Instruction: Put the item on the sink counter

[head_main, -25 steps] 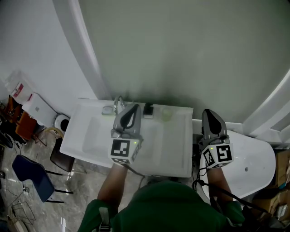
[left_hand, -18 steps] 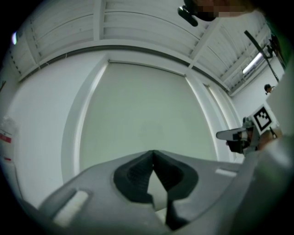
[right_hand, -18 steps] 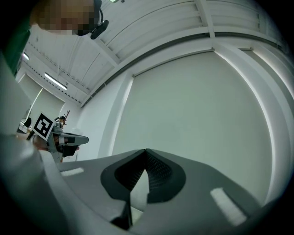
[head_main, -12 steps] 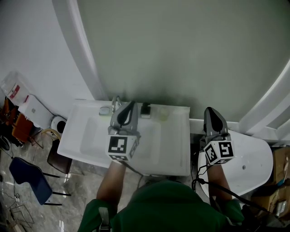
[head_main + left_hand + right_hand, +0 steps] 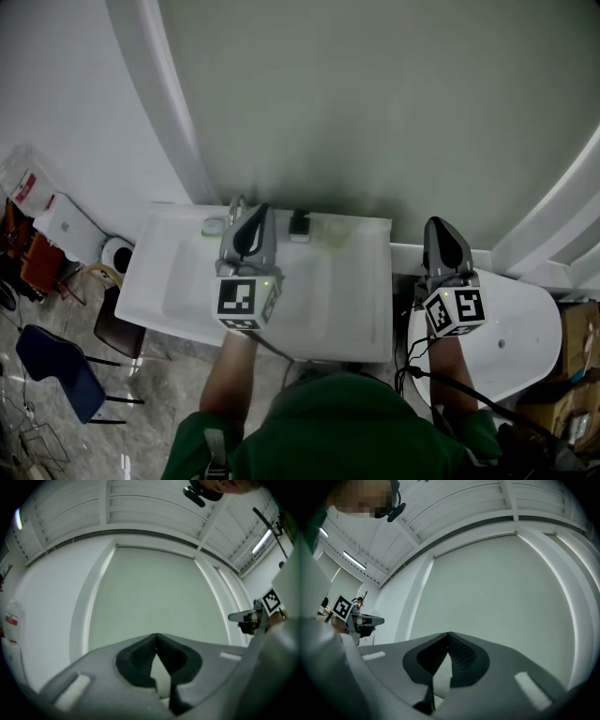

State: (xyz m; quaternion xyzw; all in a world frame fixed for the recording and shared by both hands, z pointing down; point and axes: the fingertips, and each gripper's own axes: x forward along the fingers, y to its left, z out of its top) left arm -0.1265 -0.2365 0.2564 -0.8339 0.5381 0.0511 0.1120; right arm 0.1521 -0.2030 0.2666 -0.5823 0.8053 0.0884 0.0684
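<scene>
In the head view a white sink counter (image 5: 366, 309) lies below me. On its back rim stand a tap (image 5: 234, 208), a small dish (image 5: 213, 226), a small black item (image 5: 299, 223) and a pale cup (image 5: 335, 232). My left gripper (image 5: 257, 212) hovers over the basin just left of the black item, shut and empty; in the left gripper view (image 5: 156, 636) its tips meet against the pale wall. My right gripper (image 5: 437, 225) is held right of the counter, also shut with nothing in it (image 5: 448, 633).
A white rounded fixture (image 5: 525, 328) stands under the right gripper. On the floor at the left are a blue chair (image 5: 52, 361), a dark stool (image 5: 117, 323) and a white bin (image 5: 117, 253). A pale green wall panel (image 5: 375, 103) rises behind the counter.
The left gripper has drifted slightly left, away from the black item and toward the tap. The right gripper has kept its place. Both stay shut.
</scene>
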